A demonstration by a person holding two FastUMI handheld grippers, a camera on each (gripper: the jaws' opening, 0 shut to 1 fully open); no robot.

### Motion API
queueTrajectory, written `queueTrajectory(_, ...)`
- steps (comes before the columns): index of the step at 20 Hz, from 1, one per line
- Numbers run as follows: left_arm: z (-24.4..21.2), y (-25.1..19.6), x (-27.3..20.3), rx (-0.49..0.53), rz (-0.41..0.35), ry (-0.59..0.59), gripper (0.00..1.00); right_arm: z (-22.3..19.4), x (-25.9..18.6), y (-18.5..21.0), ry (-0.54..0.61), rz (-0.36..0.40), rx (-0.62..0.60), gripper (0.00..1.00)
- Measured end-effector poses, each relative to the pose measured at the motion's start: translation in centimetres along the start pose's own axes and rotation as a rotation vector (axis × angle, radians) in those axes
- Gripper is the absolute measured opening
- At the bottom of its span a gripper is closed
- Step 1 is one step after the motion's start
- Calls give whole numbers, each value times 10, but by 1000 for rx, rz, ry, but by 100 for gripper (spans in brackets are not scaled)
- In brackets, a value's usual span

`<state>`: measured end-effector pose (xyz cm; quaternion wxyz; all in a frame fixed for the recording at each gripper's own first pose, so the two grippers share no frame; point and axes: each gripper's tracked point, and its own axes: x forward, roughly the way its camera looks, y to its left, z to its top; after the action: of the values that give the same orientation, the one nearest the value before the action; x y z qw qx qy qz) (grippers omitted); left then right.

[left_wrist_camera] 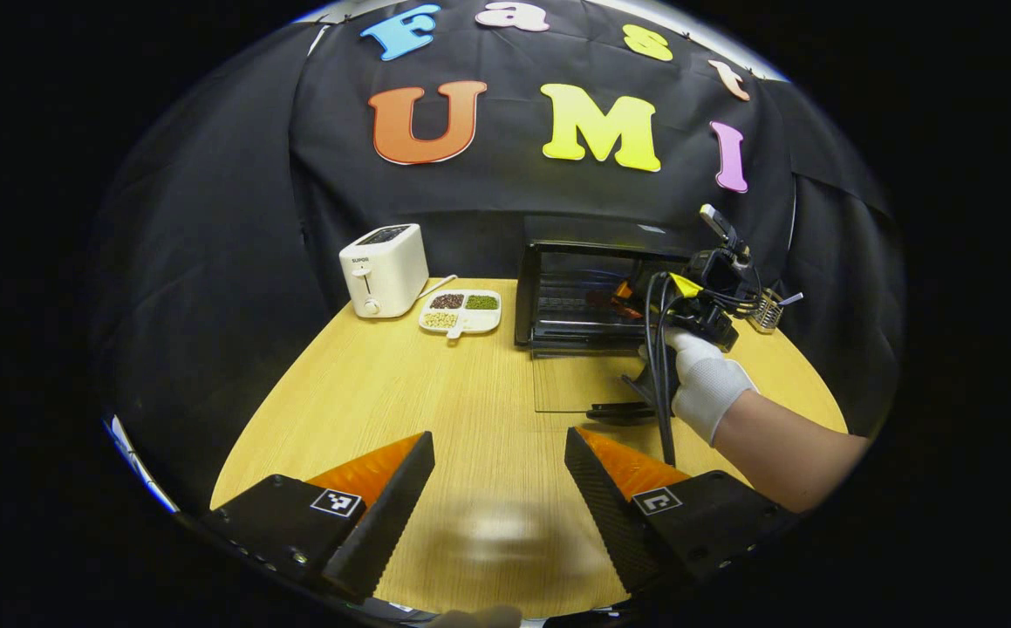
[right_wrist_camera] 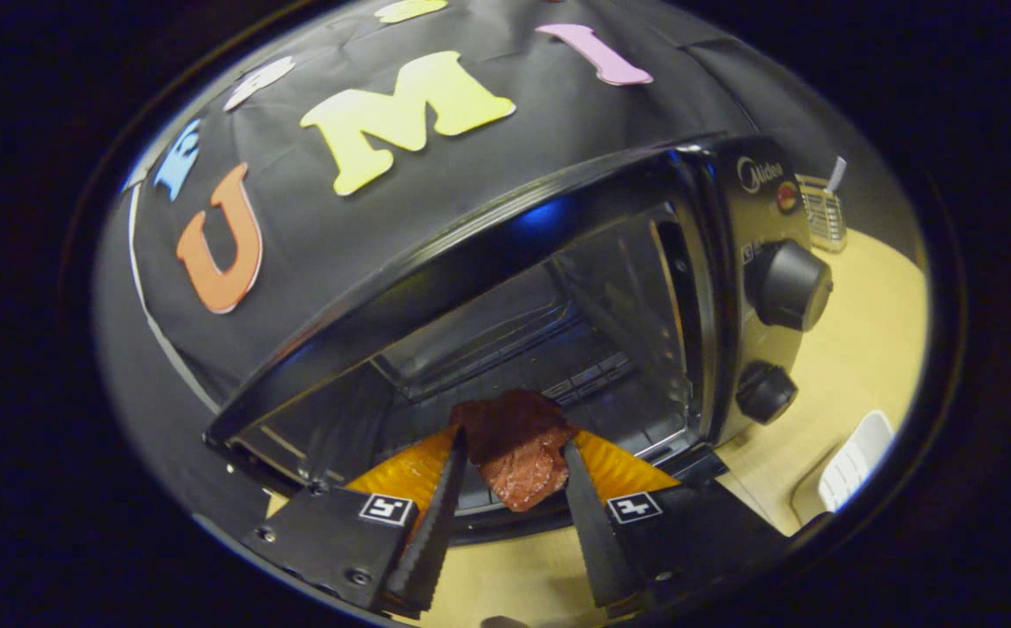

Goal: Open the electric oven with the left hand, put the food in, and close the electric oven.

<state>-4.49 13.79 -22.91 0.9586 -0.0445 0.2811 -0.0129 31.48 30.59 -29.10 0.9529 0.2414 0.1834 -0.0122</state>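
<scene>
While the oven (left_wrist_camera: 597,296) stood near the back edge of the table (left_wrist_camera: 435,410) with its glass door (left_wrist_camera: 579,384) folded down flat, the right gripper (right_wrist_camera: 509,462) pinched the piece of meat (right_wrist_camera: 514,449) between both fingers and held it at the oven's mouth, so the putting-in step looked to be in hand. The left gripper (left_wrist_camera: 498,475) waited over the front of the table with its fingers spread and nothing between them. Next, I think, the meat needed to go deeper onto the rack (right_wrist_camera: 505,336) and be let go, and then the left gripper had to lift the door shut.

Right gripper (right_wrist_camera: 512,453) grips food (right_wrist_camera: 514,453) at open oven (right_wrist_camera: 557,288).
</scene>
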Motion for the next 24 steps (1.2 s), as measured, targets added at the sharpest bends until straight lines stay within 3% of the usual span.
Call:
queueTrajectory(3,2,-5,-1,12,-11,-8,96,-6,-9,-5,-3,-15,-120,73)
queueTrajectory(5,2,-7,-1,14,-16,-9,96,-7,-15,-6,-2,-12,-175,82)
queueTrajectory(12,4,-10,-9,13,-12,-34,96,0,-49,-12,-17,-12,-288,89)
queueTrajectory(15,9,-14,-17,12,-13,-53,96,18,-91,-2,-23,49,-387,89)
queueTrajectory(20,26,-27,-30,-4,-23,-110,96,65,-199,-6,-50,149,-501,89)
queueTrajectory(21,27,-31,-30,-7,-22,-115,96,72,-219,-15,-45,150,-517,91)
queueTrajectory(22,26,-35,-27,-16,-31,-121,97,79,-240,-28,-38,143,-528,100)
queueTrajectory(24,26,-49,-21,-29,-47,-129,95,105,-283,-54,-62,124,-541,100)
